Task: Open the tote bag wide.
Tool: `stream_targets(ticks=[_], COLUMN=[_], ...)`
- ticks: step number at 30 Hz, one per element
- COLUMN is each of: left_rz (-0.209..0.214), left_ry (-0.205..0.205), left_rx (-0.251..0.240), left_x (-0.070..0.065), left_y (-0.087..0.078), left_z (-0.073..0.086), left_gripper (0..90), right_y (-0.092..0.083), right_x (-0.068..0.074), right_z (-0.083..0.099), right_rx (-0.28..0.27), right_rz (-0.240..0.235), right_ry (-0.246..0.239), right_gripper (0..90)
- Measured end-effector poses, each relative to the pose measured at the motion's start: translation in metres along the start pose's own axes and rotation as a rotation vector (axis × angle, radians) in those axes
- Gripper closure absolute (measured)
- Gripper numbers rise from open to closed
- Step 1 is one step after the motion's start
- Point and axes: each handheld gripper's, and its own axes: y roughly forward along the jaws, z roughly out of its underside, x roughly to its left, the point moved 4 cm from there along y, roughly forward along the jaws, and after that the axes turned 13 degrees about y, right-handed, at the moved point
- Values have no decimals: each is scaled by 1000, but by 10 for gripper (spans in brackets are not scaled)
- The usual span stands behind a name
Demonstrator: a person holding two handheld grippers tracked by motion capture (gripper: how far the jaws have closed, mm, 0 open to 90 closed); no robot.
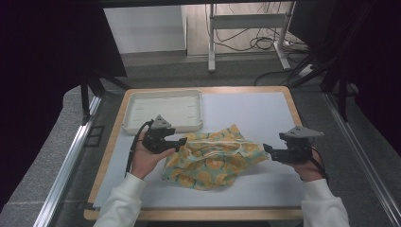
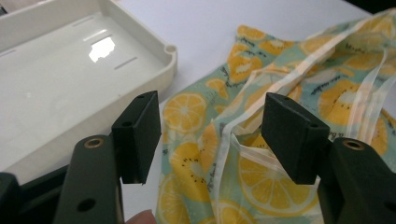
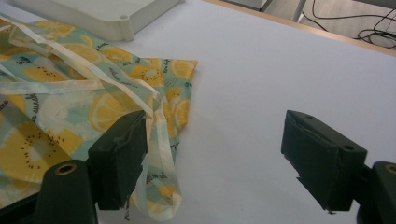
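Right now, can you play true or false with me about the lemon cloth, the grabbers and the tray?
1. The lemon cloth lies crumpled on the table. True.
2. The white tray has toys in it. False: nothing lies in the tray.
3. The left gripper is squeezed shut on the cloth. False: its jaws stand open over the cloth, with nothing pinched.
4. The right gripper has its jaws open. True: one jaw is beside the cloth's edge, the other is over bare table.
5. The cloth lies inside the tray. False: it lies on the table, in front of the tray.
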Motion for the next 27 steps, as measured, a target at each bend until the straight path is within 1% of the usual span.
stream_targets(ticks=[1,2,3,4,7,9,11,14,17,18,21,23,26,27], left_rz=[4,5,5,7,5,7,12,9,11,12,15,17,19,21], left_ry=[10,24,24,28,17,16,19,12,16,23,29,45,51,52], left_rx=[10,32,32,43,49,53,63,73,83,93,97,111,120,123], left_x=[-1,-3,-3,-3,0,0,0,0,0,-1,-3,-6,-6,-6], left_y=[2,6,6,7,4,3,2,3,5,7,9,14,17,19], left_z=[1,4,4,8,13,15,20,25,27,28,28,30,31,32], left_gripper=[378,377,377,378,383,393,402,414,429,444,474,498,572,615], right_y=[0,0,0,0,0,0,0,1,1,1,1,1,1,1], right_x=[0,0,-1,-1,-2,-2,-2,-2,-2,-2,-2,-3,-3,-3], right_z=[0,1,1,1,1,1,1,1,1,1,2,2,2,2], right_rx=[0,4,4,4,1,4,6,6,6,7,8,11,10,10], right_rz=[0,1,3,5,5,9,9,10,12,12,13,14,15,16], right_ry=[0,-1,-2,-2,0,-3,-5,-6,-6,-8,-9,-9,-9,-9], right_gripper=[228,228,228,228,228,228,228,228,228,228,228,228,228,228])
